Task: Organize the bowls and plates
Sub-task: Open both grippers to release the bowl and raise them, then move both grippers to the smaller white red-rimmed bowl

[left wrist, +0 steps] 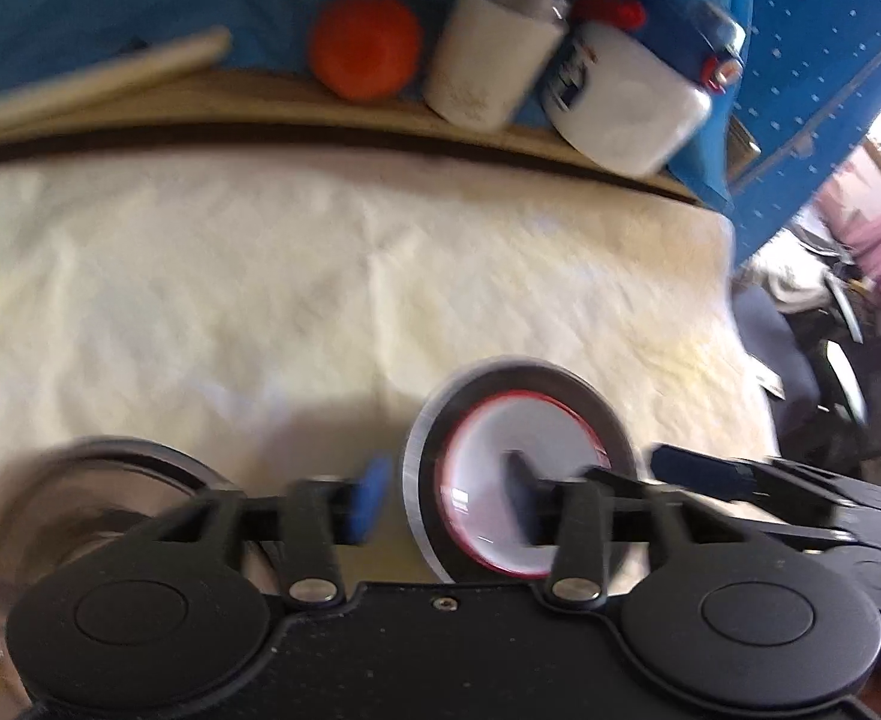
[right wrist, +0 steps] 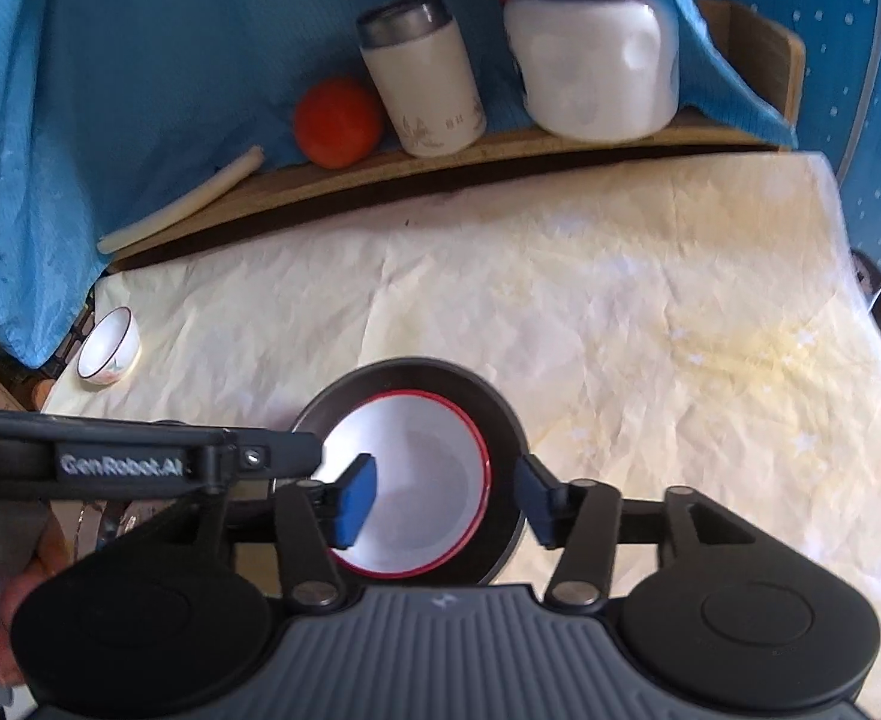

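A white bowl with a red rim sits inside a dark metal plate on the cream cloth. My right gripper is open just above the bowl, its blue pads on either side. My left gripper is open beside the same bowl and plate; the view is blurred. A second steel plate or bowl lies at lower left under the left gripper. A small white bowl stands at the cloth's far left edge.
A wooden shelf runs along the back with an orange ball, a white canister, a white jug and a pale stick. Blue cloth hangs behind. The table edge drops off at right.
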The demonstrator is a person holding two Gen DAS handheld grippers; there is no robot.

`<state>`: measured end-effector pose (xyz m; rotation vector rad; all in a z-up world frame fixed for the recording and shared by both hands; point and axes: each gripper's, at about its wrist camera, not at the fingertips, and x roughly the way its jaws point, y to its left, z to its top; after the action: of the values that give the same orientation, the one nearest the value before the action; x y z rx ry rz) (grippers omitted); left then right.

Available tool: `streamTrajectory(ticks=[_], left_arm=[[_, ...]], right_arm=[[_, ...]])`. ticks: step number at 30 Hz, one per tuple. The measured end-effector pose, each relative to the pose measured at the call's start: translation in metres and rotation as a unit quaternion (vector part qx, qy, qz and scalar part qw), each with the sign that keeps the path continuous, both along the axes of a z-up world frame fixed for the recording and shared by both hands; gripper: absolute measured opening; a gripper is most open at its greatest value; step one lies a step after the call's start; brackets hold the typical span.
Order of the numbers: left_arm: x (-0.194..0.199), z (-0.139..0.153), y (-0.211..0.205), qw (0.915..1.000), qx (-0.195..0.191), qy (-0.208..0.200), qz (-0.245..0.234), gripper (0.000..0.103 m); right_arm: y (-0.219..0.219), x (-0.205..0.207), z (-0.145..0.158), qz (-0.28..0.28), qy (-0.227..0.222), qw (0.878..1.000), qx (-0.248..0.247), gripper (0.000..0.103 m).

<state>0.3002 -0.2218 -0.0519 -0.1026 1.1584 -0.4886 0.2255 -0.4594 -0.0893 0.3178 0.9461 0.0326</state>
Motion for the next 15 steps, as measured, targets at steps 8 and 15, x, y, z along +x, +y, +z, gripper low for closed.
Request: streamTrajectory(ticks=[8,15], left_arm=[[0.002,0.007,0.047,0.9976,-0.002,-0.019,0.067,0.085],[0.003,0.002,0.098,0.9911,0.002,-0.018,0.132,0.102]], right_arm=[[0.009,0.001,0.009,0.006,-0.026,1.000,-0.009,0.088],[0.036,0.019,0.014,0.038,-0.053,0.998,-0.011,0.103]])
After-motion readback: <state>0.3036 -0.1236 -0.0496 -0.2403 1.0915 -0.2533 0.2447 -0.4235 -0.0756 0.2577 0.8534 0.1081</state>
